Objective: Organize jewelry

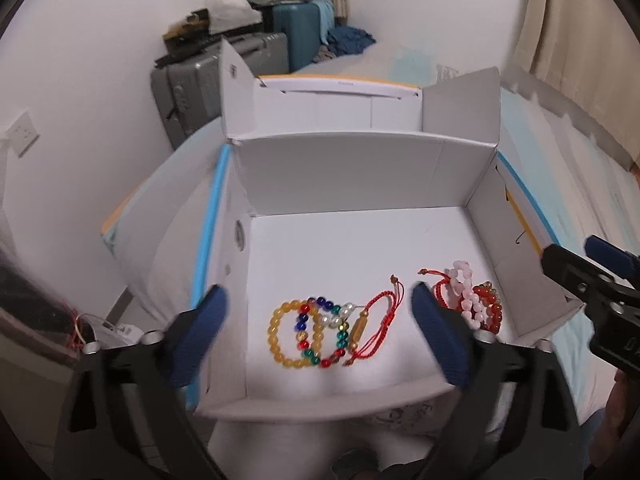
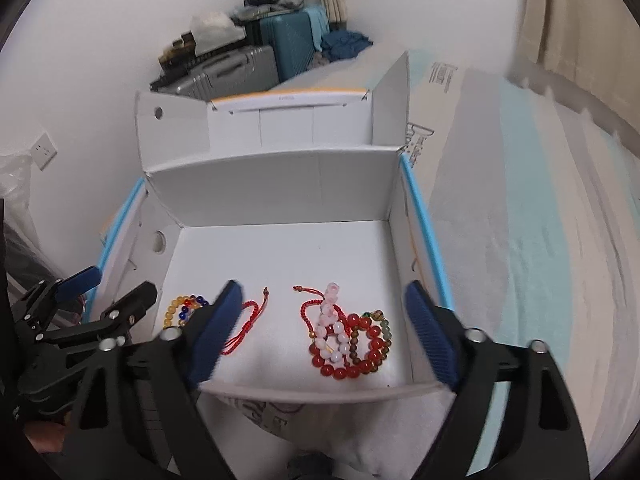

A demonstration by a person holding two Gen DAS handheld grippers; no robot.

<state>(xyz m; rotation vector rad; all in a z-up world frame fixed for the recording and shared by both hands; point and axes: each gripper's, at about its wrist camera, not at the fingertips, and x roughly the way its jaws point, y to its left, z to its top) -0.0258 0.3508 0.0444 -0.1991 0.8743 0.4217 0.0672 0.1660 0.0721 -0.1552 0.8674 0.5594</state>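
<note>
A white cardboard box (image 1: 360,176) lies open on a bed, and it also shows in the right wrist view (image 2: 280,188). On its floor lie a yellow bead bracelet (image 1: 282,332), a multicolour bead bracelet (image 1: 320,332), and a red cord bracelet with a gold tube (image 1: 370,328). Further right is a heap: pink bead bracelet (image 2: 332,332), red bead bracelet (image 2: 352,364), brown-green bead bracelet (image 2: 382,340), red cord (image 2: 308,304). My left gripper (image 1: 320,332) is open above the yellow and multicolour bracelets. My right gripper (image 2: 324,336) is open above the heap. Both are empty.
The box's raised lid (image 1: 340,104) and side flaps stand at the back. The bed cover (image 2: 540,240) stretches to the right. Suitcases (image 2: 288,48) and clutter stand by the far wall. The right gripper shows at the right edge of the left wrist view (image 1: 592,280).
</note>
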